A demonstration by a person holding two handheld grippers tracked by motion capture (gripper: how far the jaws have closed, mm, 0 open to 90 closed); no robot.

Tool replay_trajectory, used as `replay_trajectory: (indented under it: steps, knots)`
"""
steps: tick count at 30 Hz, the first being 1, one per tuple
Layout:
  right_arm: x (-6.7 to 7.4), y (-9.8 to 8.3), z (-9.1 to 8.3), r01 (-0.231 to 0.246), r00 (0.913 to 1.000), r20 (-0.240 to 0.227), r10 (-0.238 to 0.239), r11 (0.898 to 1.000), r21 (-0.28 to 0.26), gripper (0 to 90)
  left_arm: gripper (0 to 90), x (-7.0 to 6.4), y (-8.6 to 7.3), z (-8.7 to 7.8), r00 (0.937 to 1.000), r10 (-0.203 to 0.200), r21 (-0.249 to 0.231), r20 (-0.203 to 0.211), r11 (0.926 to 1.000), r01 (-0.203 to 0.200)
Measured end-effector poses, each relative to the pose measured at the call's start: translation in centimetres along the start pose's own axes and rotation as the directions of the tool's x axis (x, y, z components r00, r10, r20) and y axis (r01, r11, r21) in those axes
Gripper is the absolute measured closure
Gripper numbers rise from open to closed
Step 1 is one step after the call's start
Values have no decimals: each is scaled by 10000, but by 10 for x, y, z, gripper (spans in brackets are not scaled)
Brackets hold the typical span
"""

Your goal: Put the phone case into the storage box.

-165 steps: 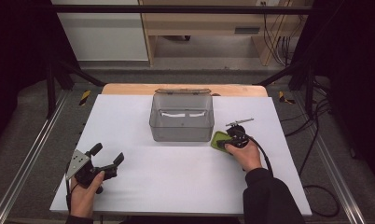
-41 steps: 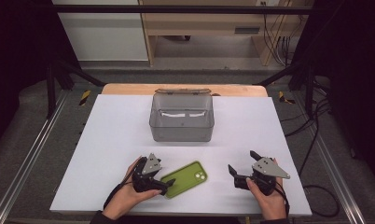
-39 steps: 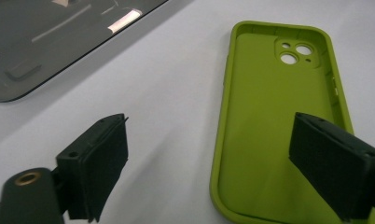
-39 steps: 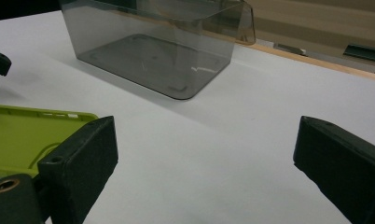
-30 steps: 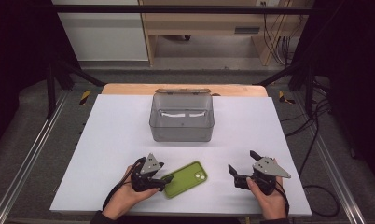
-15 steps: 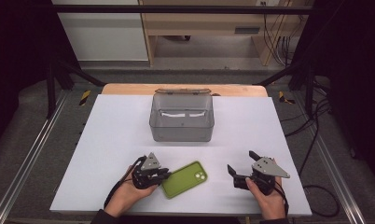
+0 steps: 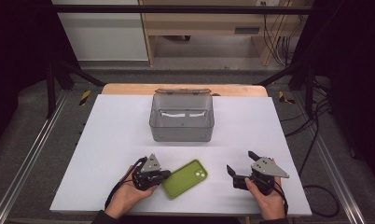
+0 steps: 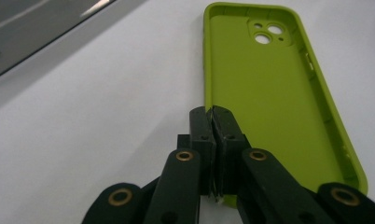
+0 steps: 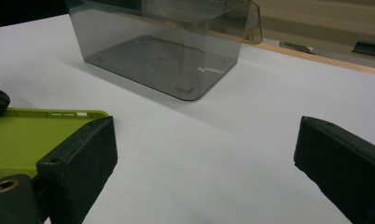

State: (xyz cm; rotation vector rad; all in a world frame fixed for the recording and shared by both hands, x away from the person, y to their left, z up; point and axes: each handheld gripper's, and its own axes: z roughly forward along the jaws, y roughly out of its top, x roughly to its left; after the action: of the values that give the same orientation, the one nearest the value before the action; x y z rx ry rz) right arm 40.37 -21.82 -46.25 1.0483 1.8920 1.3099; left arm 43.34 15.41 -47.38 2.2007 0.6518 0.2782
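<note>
The soft lime-green phone case (image 7: 185,178) lies hollow side up near the front edge of the white desk (image 7: 106,140), slightly left of the middle, with bare desk open all round it. The left hand-held gripper (image 7: 163,175) has just been closing and now has its jaws pinched together on the case's thin side wall at the end away from the camera holes; the left gripper view shows that wall caught between the pads. The right hand-held gripper (image 7: 239,169) rests near the front right corner, well apart from the case, jaws spread wide with nothing between them. The smoky clear plastic box (image 7: 181,117) stands toward the back edge; the right gripper view shows its floor bare.
</note>
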Motion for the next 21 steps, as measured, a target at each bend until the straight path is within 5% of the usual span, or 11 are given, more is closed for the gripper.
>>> replay_trajectory:
  steps: [9, 13, 17, 21]
  knots:
    - [-1, 0, -1, -11, 10000, 67, 12, 9999, -126, 56, 883, 6, 1, -15, 9982, -556, -1368, -239, 9892, 518]
    - [0, 0, -1, -51, 9999, 149, 54, 9998, -215, 54, 883, 13, 0, -27, 9921, -1156, -2254, -482, 9689, 1020]
    - [0, 0, -1, -178, 9998, 111, 181, 9995, -260, 50, 882, 16, 1, -39, 9865, -1211, -2644, -1099, 9603, 885]
    - [1, 1, -1, -483, 9987, 123, 490, 9976, -492, 50, 883, 20, 0, -50, 9800, -1401, -3174, -1413, 9441, 892]
